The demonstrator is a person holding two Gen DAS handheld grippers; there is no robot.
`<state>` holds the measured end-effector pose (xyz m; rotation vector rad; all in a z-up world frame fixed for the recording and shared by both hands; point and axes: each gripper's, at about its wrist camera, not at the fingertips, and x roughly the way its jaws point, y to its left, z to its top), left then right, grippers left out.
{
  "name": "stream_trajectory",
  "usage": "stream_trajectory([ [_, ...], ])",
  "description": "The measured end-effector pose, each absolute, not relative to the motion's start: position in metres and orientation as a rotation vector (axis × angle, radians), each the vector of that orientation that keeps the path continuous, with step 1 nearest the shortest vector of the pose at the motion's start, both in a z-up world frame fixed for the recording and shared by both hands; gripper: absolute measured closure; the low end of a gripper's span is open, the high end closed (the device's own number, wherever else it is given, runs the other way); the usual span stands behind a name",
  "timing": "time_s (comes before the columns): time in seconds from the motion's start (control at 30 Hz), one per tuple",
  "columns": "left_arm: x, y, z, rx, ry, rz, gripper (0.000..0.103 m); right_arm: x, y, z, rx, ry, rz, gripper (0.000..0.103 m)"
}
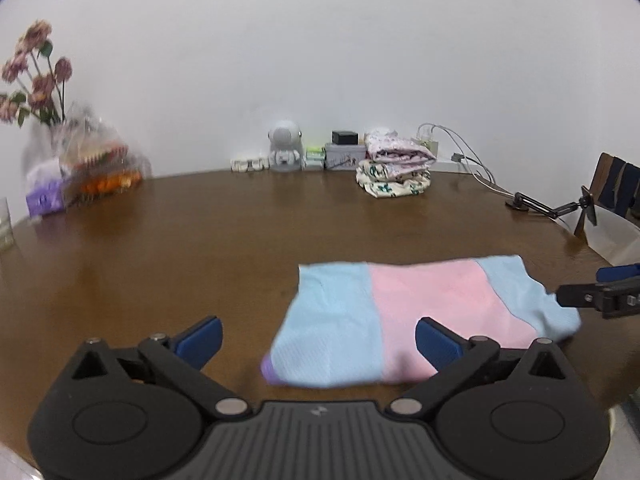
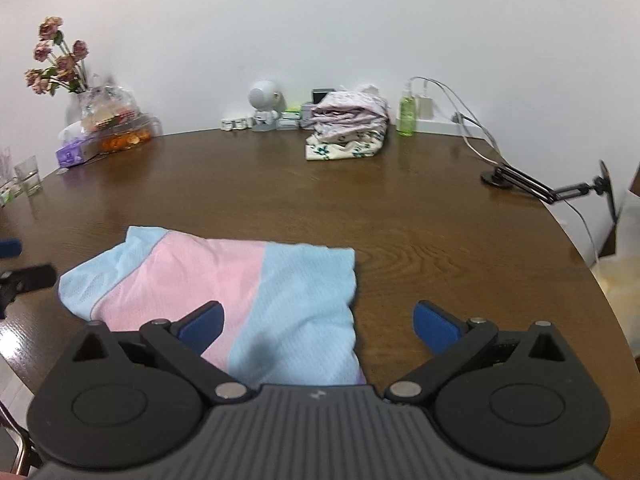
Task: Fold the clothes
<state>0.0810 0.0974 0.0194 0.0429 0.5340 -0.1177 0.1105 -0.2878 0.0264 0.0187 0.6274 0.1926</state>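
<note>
- Left wrist view shows my left jaws (image 1: 318,340) spread wide with nothing between the pads; the pink-and-blue garment (image 1: 416,320) lies flat on the tabletop (image 1: 200,240) just ahead, toward the right.
- Right wrist view shows my right jaws (image 2: 318,324) just as wide and empty, hanging over the same garment's near blue panel.
- The garment looks folded into a neat rectangle, near the tabletop's front edge and well apart from the stack of folded clothes (image 2: 348,128) by the wall.
- I judge this fold finished; what remains is probably a final tidy or moving it to the stack.
- To do that well, I should take opposite short edges with both jaws at once, pinching every layer, so nothing slides open.
- Lifting level and slowly should keep the thin mesh from sagging in the middle.
- I should avoid dragging cloth toward the phone stand (image 2: 536,188) and cables on the right.
</note>
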Motion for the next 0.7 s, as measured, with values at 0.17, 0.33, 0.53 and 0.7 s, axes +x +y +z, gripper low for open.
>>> stream_trajectory([
  [0.17, 0.067, 0.098, 0.011, 0.002, 0.583, -0.141, 0.000, 0.108, -0.294, 0.018, 0.101, 0.688, 0.109, 0.000],
  [0.33, 0.061, 0.100, 0.007, -0.002, 0.597, -0.152, 0.000, 0.107, -0.298, 0.013, 0.146, 0.741, 0.156, 0.000],
  [0.53, 0.059, 0.099, 0.006, 0.002, 0.600, -0.159, 0.000, 0.104, -0.296, 0.010, 0.151, 0.767, 0.152, 0.000],
  [0.7, 0.057, 0.098, 0.006, 0.002, 0.602, -0.161, 0.000, 0.103, -0.296, 0.008, 0.152, 0.781, 0.150, 0.000],
])
